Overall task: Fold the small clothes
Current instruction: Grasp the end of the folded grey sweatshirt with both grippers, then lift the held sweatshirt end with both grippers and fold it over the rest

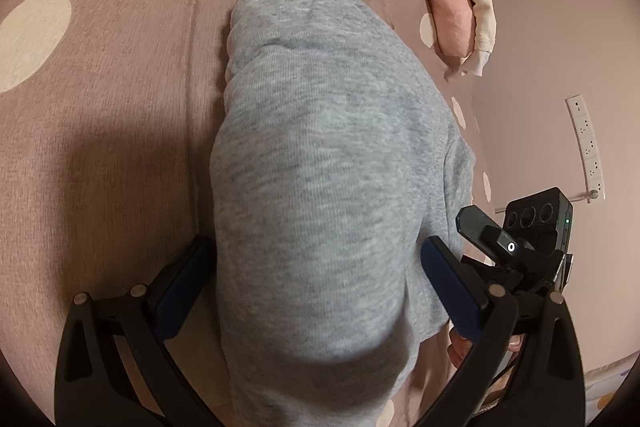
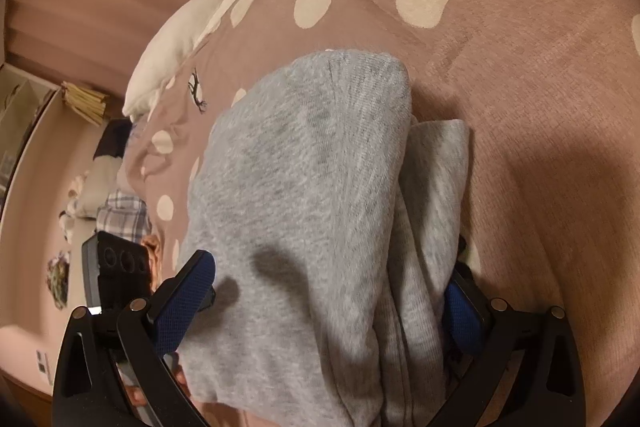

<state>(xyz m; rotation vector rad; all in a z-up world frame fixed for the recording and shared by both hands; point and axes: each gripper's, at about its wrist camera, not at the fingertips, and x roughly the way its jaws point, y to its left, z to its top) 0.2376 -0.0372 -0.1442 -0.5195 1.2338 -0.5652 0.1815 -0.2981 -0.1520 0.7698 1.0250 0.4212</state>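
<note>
A dusty-pink bedspread (image 1: 120,75) with cream blotches is lying under and ahead of the jaws in both views. Up ahead and to the right of the left jaws, a small pile of folded pink and cream laundry (image 1: 460,3) is sitting at the bed's edge. Further right, a white power strip (image 1: 586,143) is running along the pale surface beyond the bed. Over on the other camera, a white goose plush (image 2: 200,15) is stretching along the bedspread, ahead and left of the jaws, orange beak pointing away. Lower left, a checked cloth (image 2: 122,217) is lying beside the bed.
</note>
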